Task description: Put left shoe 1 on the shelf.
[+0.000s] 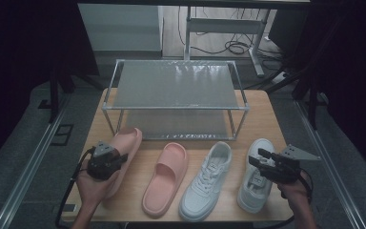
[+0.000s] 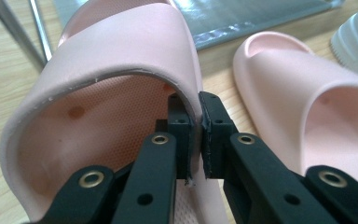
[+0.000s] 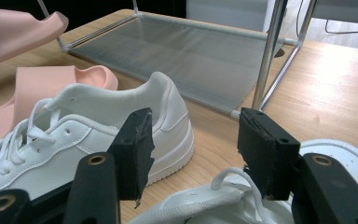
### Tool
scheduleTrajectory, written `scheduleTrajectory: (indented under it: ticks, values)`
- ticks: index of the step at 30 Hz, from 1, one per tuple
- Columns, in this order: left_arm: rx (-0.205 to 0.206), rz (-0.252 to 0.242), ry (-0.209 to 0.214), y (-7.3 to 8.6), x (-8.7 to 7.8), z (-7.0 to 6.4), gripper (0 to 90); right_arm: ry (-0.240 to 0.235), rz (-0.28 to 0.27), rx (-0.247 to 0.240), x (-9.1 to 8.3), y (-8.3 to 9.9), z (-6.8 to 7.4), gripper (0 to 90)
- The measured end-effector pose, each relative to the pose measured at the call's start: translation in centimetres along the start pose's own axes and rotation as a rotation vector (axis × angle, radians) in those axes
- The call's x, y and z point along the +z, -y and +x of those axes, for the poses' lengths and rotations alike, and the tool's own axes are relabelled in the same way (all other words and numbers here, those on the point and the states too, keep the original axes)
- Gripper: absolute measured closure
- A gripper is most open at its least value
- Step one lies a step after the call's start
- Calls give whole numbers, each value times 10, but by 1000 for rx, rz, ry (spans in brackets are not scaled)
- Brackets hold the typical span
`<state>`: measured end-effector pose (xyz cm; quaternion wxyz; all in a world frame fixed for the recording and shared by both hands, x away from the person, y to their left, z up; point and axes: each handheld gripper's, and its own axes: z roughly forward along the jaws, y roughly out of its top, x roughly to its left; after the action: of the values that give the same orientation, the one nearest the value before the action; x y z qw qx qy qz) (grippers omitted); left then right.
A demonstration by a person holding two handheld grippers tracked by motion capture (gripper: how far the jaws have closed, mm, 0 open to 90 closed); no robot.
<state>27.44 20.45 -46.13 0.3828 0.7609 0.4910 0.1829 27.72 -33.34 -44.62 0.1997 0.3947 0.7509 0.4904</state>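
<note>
- My left gripper (image 2: 194,135) is pinching the strap of a pink slide (image 2: 121,60). The two black jaws are pressed tight on the strap edge, one inside the slide and one outside.
- From the high view, my left gripper (image 1: 106,160) holds that pink slide (image 1: 128,140) at the front left corner of the shoe rack (image 1: 176,86). The toe of the slide points at the rack and sits just beside its left front leg.
- In the right gripper view, the held slide (image 3: 18,28) looks lifted up off the wooden table (image 1: 262,114), with its end in the air.
- The second pink slide (image 1: 166,179) lies flat on the table in front of the rack, just to the right of the one I hold.
- A white sneaker (image 1: 206,181) lies right of the second slide, in front of the rack too.
- Another white sneaker (image 1: 256,183) lies in front of the right corner of the rack.
- My right gripper (image 1: 263,160) hangs over this far right sneaker. Its jaws are spread wide and hold nothing.
- In the right gripper view, my right gripper (image 3: 193,154) has its wide gap just above the laces of the near sneaker (image 3: 223,200). I cannot tell if it touches them.
- The rack has two grey shelves, one high and one low.
</note>
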Motion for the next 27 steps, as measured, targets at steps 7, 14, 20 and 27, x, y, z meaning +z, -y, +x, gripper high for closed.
scheduleTrajectory:
  ticks: [7, 14, 20, 27]
  values:
    - [13, -10, 3, -16, 8, -1, 846, -1, 1, -1, 1, 0, 0, 454]
    - [37, -6, -5, -34, 23, -3, 846, -5, 7, -2, 3, 1, 1, 454]
    - [63, 8, -13, -49, 38, -5, 845, -9, 4, -3, 3, 1, 0, 454]
    - [70, 18, -2, -58, 52, -8, 843, -8, 4, -3, 3, 2, -1, 454]
